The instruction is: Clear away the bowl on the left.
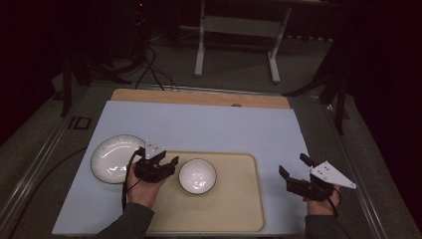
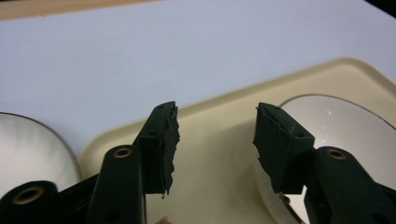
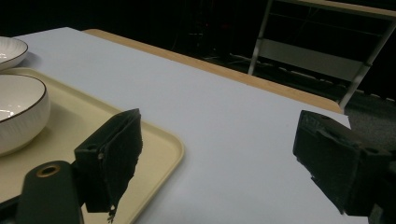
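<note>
Nearest the person, two forearms are seen coming in from the bottom edge of the high view. The left gripper [image 1: 166, 160] is held over the left end of a cream tray [image 1: 239, 199], just left of a small white bowl [image 1: 197, 176]. Its jaws are parted about halfway, and nothing is held between them; in the left gripper view only the bare tray floor [image 2: 219, 154] is seen in the gap, with the bowl [image 2: 345, 126] partly behind the right-hand jaw. No contact between jaw and bowl can be made out.

The right gripper [image 1: 293, 169] is held over the light blue mat [image 1: 209, 124], off the right end of the tray and well apart from the bowl. Its jaws are spread wide and are empty; in the right gripper view the mat [image 3: 233, 140] is seen between them, with the tray corner [image 3: 163, 154] and bowl [image 3: 18, 112] at the left.

The bowl stands upright in the left half of the tray. Just beyond the tray's left end, a white plate [image 1: 112, 158] lies on the mat. Farther off, a wooden edge [image 1: 199, 97] borders the mat, and a table frame [image 1: 239, 30] stands on the dark floor behind.
</note>
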`<state>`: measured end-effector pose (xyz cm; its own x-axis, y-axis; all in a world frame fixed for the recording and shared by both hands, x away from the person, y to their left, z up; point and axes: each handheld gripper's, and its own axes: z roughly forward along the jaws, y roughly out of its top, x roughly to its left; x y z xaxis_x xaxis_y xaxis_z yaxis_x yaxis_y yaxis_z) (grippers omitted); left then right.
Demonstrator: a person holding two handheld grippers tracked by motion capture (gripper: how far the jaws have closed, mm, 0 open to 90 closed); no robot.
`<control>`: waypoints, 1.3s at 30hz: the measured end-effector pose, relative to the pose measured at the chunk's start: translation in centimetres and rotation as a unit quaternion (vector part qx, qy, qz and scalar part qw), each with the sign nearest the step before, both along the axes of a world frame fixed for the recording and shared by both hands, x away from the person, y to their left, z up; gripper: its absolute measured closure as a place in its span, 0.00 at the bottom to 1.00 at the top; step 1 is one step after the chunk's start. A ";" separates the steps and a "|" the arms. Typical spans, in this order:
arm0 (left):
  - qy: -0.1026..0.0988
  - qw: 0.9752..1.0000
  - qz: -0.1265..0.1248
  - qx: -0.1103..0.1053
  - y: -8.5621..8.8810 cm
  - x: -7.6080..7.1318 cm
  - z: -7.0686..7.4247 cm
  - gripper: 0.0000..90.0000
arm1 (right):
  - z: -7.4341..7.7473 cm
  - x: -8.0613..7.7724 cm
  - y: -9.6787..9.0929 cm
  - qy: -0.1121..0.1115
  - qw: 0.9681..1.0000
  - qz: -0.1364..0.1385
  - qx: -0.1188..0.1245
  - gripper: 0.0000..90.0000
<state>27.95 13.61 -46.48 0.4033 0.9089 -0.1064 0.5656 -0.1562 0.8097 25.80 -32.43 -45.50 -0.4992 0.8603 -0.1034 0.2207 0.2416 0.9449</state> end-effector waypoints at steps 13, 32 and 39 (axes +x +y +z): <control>-0.034 0.999 0.018 -0.017 4.2 -0.8 1.4 0.48 | 0.0 0.0 0.0 0.000 1.000 -0.001 0.001 0.17; -0.119 0.989 0.091 -0.008 13.4 -5.6 1.3 0.43 | 0.0 -0.1 -0.4 0.002 1.000 -0.010 0.008 0.17; -0.140 0.984 0.107 0.026 15.3 -6.6 0.9 0.42 | -0.2 0.2 -0.5 0.008 1.000 -0.016 0.008 0.17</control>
